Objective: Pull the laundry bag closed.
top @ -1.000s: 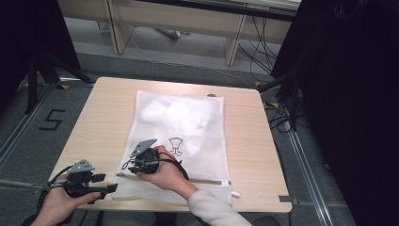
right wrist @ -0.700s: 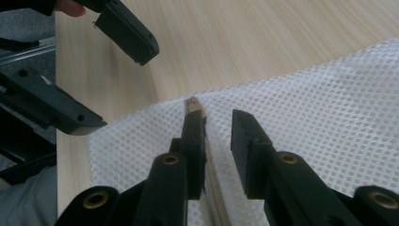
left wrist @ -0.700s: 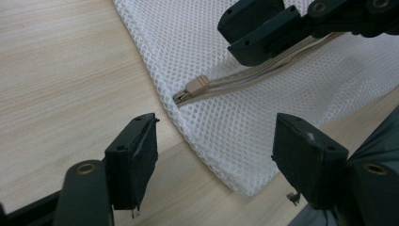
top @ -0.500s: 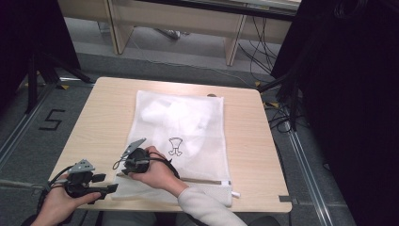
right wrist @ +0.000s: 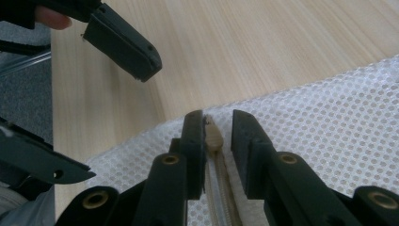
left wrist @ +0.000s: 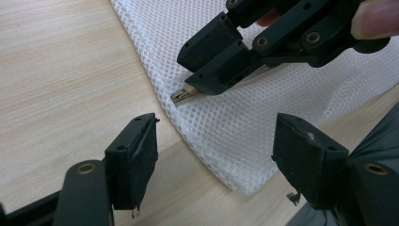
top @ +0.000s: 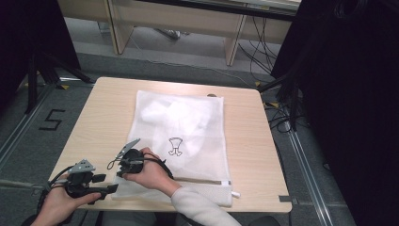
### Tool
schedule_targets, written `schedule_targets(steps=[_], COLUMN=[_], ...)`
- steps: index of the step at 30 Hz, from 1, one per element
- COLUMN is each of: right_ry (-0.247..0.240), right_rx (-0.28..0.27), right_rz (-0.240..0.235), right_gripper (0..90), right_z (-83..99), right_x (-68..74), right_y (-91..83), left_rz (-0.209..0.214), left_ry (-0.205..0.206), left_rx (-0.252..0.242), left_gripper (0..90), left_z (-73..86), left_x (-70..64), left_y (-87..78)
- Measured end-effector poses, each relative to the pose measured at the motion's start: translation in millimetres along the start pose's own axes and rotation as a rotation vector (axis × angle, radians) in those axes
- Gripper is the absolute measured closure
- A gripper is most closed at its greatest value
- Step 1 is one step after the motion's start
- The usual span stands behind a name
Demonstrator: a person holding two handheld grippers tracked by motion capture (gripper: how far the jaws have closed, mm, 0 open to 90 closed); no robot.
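The right gripper has slid toward nine o'clock along the near edge of the mesh bag over the last second, from beside the printed emblem out to the bag's near-left corner; the left gripper has stayed put at about seven o'clock on the worktop, and the bag itself has not shifted.

The worktop is a pale wood-grain slab with rounded corners, smooth and matt. The mesh bag lies flat at its middle, a white rectangle running from twelve o'clock down to the near edge, with a small black emblem printed at its centre and something white bunched inside its far half. Close up, its fabric is a fine honeycomb netting, soft and slightly rumpled, with a rounded corner. A beige zip with tightly set teeth runs along the near hem.

The left gripper, black hard plastic with a grey three-cornered plate on top, sits just off the bag's corner, its fingers wide apart, their blocky square pads holding nothing.

The right gripper's fingers are drawn nearly together, straddling the zip, with the small tan slider between their tips; whether they actually pinch it, I cannot tell.
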State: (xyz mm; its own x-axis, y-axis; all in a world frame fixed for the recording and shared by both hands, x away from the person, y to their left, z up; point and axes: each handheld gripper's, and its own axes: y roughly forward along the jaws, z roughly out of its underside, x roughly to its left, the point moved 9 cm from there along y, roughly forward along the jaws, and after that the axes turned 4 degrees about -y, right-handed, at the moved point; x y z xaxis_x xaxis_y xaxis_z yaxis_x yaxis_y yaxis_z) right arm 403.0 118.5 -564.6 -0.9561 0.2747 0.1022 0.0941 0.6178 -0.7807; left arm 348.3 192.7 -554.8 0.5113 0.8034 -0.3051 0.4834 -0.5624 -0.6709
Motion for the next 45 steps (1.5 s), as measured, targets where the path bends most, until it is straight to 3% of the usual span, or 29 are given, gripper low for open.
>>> schedule_targets(steps=[4,5,9,11,12,15,18,20,22,23,25,29,38,41,45], right_ry=[-0.017,-0.002,0.018,0.007,0.03,0.009,0.03,0.01,0.029,-0.004,0.008,-0.004,-0.043,-0.041,-0.032], right_rx=[-0.001,0.004,0.02,0.007,0.019,0.016,0.016,-0.003,-0.006,-0.015,-0.025,-0.023,-0.034,-0.044,-0.048], right_rz=[-0.008,-0.011,-0.017,-0.036,-0.035,-0.034,-0.033,-0.038,-0.04,-0.03,-0.034,-0.023,-0.008,-0.017,-0.017], right_gripper=[76.8,77.0,79.9,80.5,80.5,81.8,82.0,82.1,82.1,82.2,82.2,82.2,82.2,82.2,82.2], right_z=[-1.7,-1.5,-0.6,-2.1,-0.4,-0.4,-2.5,-6.8,-8.2,-10.7,-15.3,-17.5,-20.3,-22.4,-23.5], right_x=[-1.1,-0.2,0.6,0.3,0.9,-0.2,1.2,1.5,3.6,1.3,4.1,4.1,2.0,3.7,4.8], right_y=[2.0,2.6,3.4,4.5,4.8,6.5,2.5,-0.2,-2.4,-4.8,-11.7,-16.5,-20.6,-22.0,-23.5], left_rz=[-0.009,0.005,0.005,0.003,0.0,0.004,0.014,0.015,0.016,0.019,0.015,0.0,0.043,0.047,0.049], left_ry=[-0.005,0.002,0.001,0.01,0.01,0.002,-0.007,0.007,0.006,0.006,-0.007,-0.029,-0.09,-0.064,-0.084], left_rx=[0.004,0.024,0.023,0.029,0.027,0.027,0.027,0.054,0.04,0.053,0.041,0.017,0.015,0.047,0.025], left_gripper=[30.6,30.6,30.6,30.4,30.4,30.3,30.3,30.3,30.3,30.2,30.4,35.5,52.6,55.2,57.8], left_z=[0.6,1.8,1.7,2.4,2.2,2.1,1.9,4.0,3.5,4.1,1.7,-2.6,-9.8,-8.3,-10.8], left_x=[-0.1,-0.6,-0.9,-0.5,-0.6,-1.7,-3.0,-1.9,-2.4,-2.4,-2.2,0.7,1.5,4.4,2.8], left_y=[0.5,-0.4,-0.2,0.3,0.4,1.7,2.8,2.9,5.1,5.1,6.7,9.9,16.3,16.7,20.4])
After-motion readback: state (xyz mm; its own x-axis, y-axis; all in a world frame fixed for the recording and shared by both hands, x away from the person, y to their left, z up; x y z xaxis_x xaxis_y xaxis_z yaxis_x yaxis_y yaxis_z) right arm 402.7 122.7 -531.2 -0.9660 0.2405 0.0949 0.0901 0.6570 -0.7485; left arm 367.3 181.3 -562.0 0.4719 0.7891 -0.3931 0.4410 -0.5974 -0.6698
